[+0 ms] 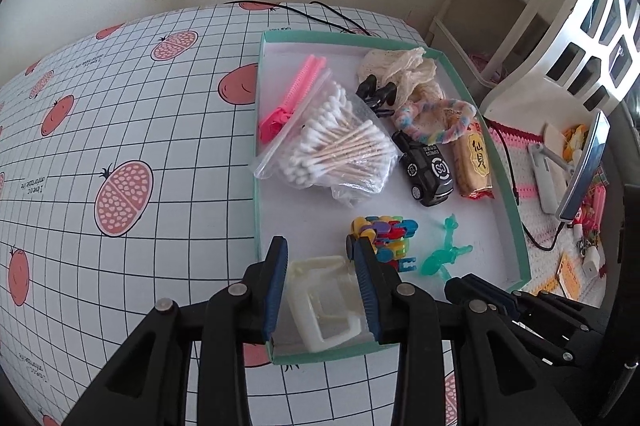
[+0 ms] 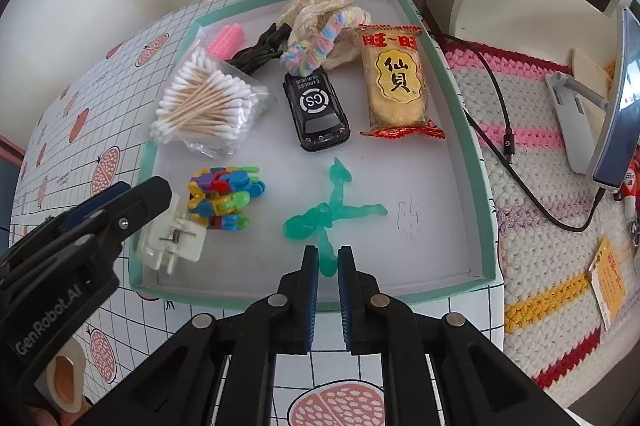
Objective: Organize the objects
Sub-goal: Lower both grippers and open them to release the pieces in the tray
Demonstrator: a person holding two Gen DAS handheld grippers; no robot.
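Lying flat, green figure [image 2: 320, 216] points 1 leg between right fingers [image 2: 310, 266].

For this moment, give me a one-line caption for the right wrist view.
Right gripper closing around a green figure's leg in the tray; left gripper on a white clip.

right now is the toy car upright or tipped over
Upright: the black toy car sits on its wheels in the tray, roof logo facing up, beside the cracker packet.
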